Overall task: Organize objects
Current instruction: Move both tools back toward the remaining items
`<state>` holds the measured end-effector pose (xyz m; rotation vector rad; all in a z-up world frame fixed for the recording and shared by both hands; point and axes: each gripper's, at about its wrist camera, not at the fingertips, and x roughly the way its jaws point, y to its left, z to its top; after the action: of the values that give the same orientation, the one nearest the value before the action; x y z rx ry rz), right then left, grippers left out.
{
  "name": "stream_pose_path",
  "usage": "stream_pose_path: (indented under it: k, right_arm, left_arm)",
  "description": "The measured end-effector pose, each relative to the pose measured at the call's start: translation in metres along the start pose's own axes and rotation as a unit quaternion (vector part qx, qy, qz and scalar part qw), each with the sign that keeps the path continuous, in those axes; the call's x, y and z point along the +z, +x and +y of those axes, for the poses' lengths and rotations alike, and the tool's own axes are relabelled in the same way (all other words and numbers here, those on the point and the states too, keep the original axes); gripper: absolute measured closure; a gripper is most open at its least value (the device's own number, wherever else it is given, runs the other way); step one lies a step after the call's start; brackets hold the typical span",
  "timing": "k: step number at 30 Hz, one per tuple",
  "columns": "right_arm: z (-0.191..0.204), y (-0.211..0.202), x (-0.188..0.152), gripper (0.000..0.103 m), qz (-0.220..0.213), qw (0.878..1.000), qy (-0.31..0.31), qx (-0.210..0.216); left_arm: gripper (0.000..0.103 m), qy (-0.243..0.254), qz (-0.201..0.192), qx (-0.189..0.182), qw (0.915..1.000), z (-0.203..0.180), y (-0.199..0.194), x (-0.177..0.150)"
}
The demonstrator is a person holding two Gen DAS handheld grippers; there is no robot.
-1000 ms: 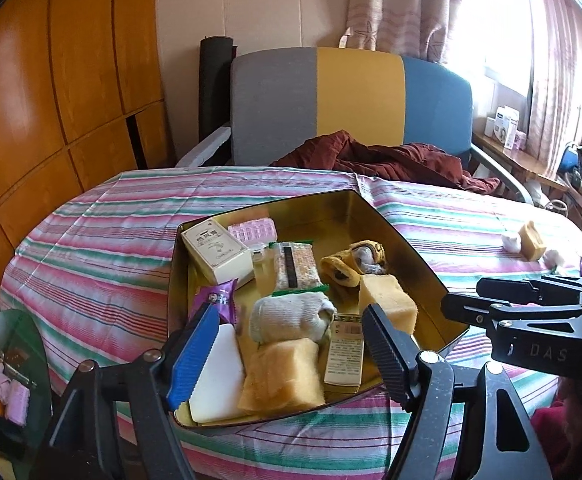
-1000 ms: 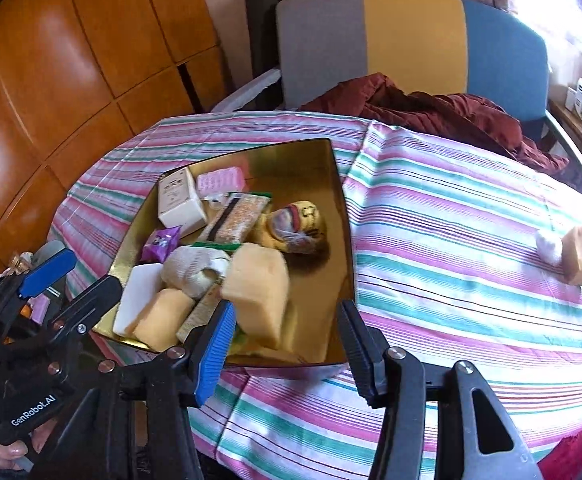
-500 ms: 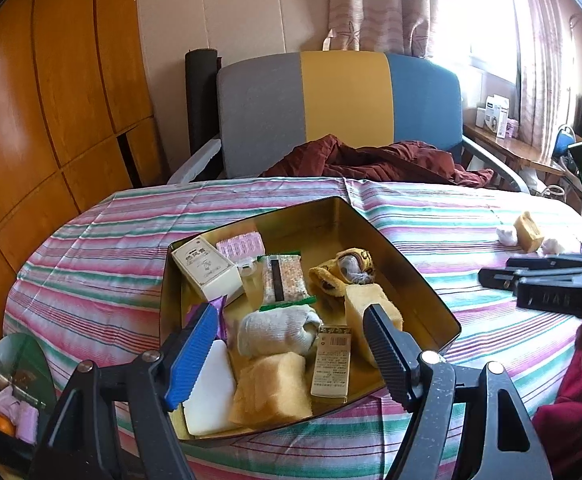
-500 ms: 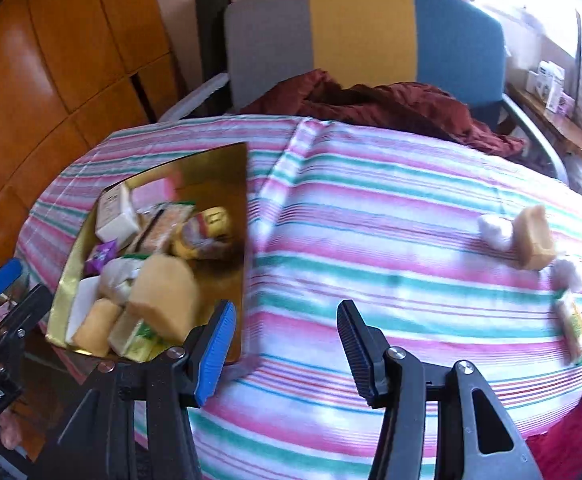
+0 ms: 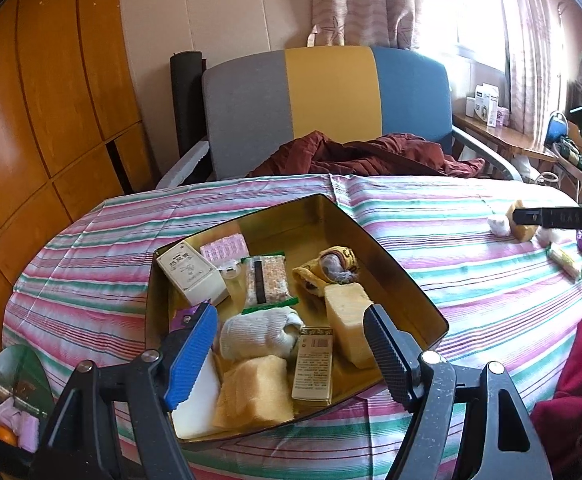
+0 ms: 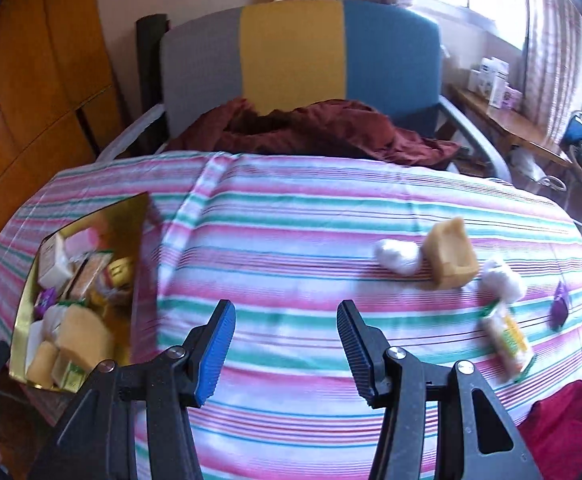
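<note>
the left gripper is held apart and empty above the gold tin packed with items. the right gripper is parted, empty, over striped cloth; a tan sponge lies near.

Table cloth: pink, green and white stripes.
Tin: gold, mirror-bright walls.
Left claw: one blue ribbed pad, one black.
Right claw: the same blue and black pair.
Sponge block, beyond the right claw: tan yellow.
Chair back: grey, yellow and blue panels.
Garment on the chair: dark red.
Wall panels: orange-brown wood.
</note>
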<state>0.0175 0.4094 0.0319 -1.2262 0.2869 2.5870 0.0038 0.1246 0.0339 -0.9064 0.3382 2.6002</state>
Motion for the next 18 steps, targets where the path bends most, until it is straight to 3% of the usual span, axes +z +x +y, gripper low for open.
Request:
stream_pose_path:
  k: [18]
  right_arm:
    - [-0.100, 0.026, 0.006, 0.049, -0.009, 0.994, 0.061, -0.088]
  left_arm:
    - [0.027, 0.023, 0.008, -0.002, 0.9997, -0.020, 0.005, 0.003]
